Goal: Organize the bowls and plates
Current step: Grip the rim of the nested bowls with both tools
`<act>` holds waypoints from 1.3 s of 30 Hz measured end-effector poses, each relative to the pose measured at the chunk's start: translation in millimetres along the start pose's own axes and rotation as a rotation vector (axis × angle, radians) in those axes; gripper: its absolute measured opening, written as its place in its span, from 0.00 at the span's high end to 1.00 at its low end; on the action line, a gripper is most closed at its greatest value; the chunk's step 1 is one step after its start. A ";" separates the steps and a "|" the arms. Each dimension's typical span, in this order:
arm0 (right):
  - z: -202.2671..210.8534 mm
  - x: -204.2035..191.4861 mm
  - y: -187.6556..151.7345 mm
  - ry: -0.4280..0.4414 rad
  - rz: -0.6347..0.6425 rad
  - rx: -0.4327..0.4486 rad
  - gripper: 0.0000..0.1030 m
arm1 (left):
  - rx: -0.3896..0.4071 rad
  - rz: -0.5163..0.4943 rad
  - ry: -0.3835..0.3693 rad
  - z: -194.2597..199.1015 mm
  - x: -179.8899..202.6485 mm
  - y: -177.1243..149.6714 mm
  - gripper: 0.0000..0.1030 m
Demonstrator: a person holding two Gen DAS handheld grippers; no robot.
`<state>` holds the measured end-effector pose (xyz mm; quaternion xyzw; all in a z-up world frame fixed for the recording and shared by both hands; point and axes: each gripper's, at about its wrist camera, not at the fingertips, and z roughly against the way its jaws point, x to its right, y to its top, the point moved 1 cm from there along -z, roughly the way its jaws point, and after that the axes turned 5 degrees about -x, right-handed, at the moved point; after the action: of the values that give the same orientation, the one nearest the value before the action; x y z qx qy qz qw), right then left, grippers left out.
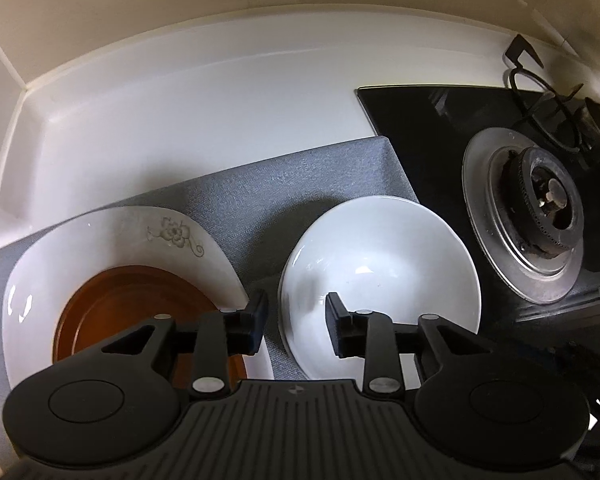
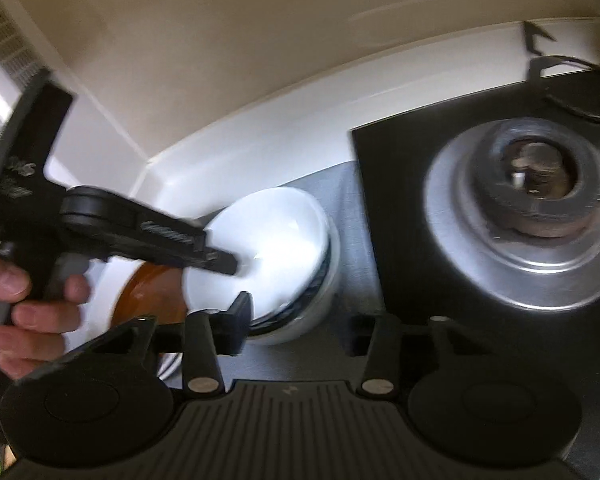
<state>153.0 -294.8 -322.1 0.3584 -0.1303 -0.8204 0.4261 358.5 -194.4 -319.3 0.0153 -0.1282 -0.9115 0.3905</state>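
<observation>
Countertop bowl (image 1: 380, 276) apparently straddled by left hand-held gripper (image 1: 296, 316).

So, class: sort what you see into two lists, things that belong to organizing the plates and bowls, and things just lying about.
Belongs to the job: white bowl; white flowered plate; brown plate; left gripper.
Just there: gas burner; grey mat; black hob.

no readable text, labels or numbers

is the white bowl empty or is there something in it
Empty. The left wrist view looks straight into the white bowl on the grey mat: only bare glossy interior and light reflections show, no food or liquid.
</observation>
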 end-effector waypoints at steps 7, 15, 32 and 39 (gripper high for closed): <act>-5.6 3.6 7.8 0.010 -0.059 0.018 0.57 | -0.011 -0.016 0.014 -7.3 2.5 1.6 0.79; -26.8 1.7 14.6 -0.070 -0.047 -0.006 0.68 | -0.032 -0.022 0.012 -7.9 5.8 -8.5 0.80; -40.6 -2.1 -0.7 -0.161 0.068 -0.070 0.65 | -0.097 0.075 -0.070 -16.2 15.2 -36.4 0.72; -35.9 4.4 -3.4 -0.124 0.068 -0.067 0.68 | -0.118 0.080 -0.062 -12.5 19.6 -45.7 0.71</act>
<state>174.3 -293.0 -351.4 0.2877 -0.1410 -0.8300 0.4566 314.1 -181.0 -341.2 -0.0412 -0.0867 -0.9012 0.4226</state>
